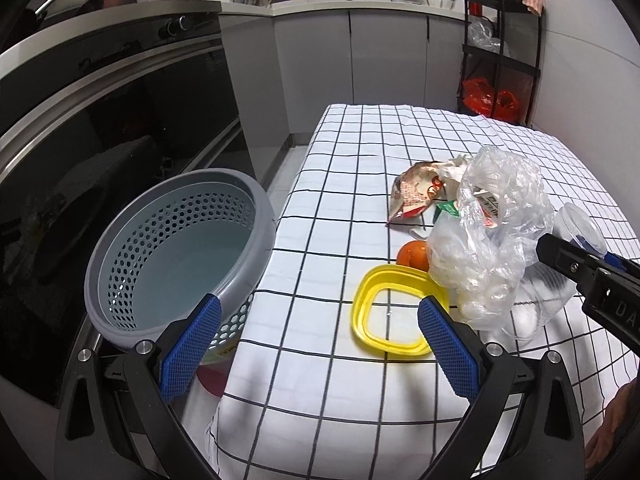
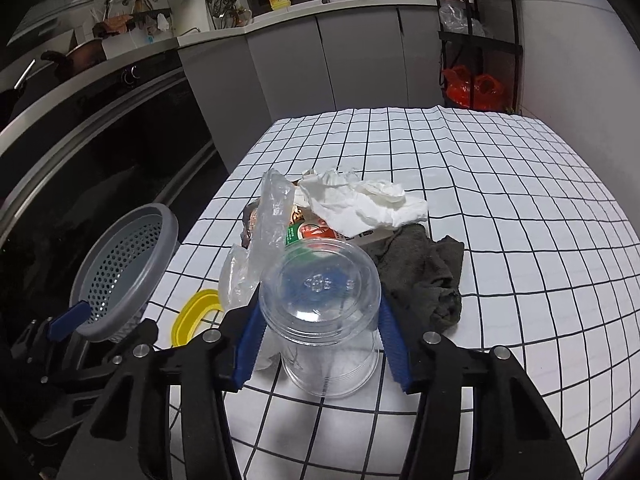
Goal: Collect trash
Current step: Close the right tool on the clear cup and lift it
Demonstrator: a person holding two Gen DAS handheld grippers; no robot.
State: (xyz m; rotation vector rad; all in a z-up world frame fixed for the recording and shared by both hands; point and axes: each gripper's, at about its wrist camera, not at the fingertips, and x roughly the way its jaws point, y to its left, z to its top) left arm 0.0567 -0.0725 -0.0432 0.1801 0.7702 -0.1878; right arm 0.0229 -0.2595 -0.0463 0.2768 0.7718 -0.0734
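Note:
A clear plastic jar [image 2: 324, 320] sits between the blue pads of my right gripper [image 2: 320, 336], which is shut on it just above the checked tablecloth [image 2: 500, 216]; the jar also shows in the left wrist view [image 1: 576, 228]. My left gripper [image 1: 320, 316] is open and empty over the table's left edge, near a yellow lid ring [image 1: 390, 312]. A grey perforated basket [image 1: 176, 252] hangs beside the table at the left. A crumpled clear plastic bag [image 1: 488, 236], an orange [image 1: 414, 254], a snack wrapper [image 1: 416, 194] and white tissue [image 2: 360, 202] lie in a pile.
A dark grey cloth [image 2: 424, 272] lies right of the jar. A black oven front [image 1: 100, 140] fills the left. A black shelf rack [image 1: 500, 52] with red bags stands beyond the table's far end. Grey cabinets and a sink counter line the back.

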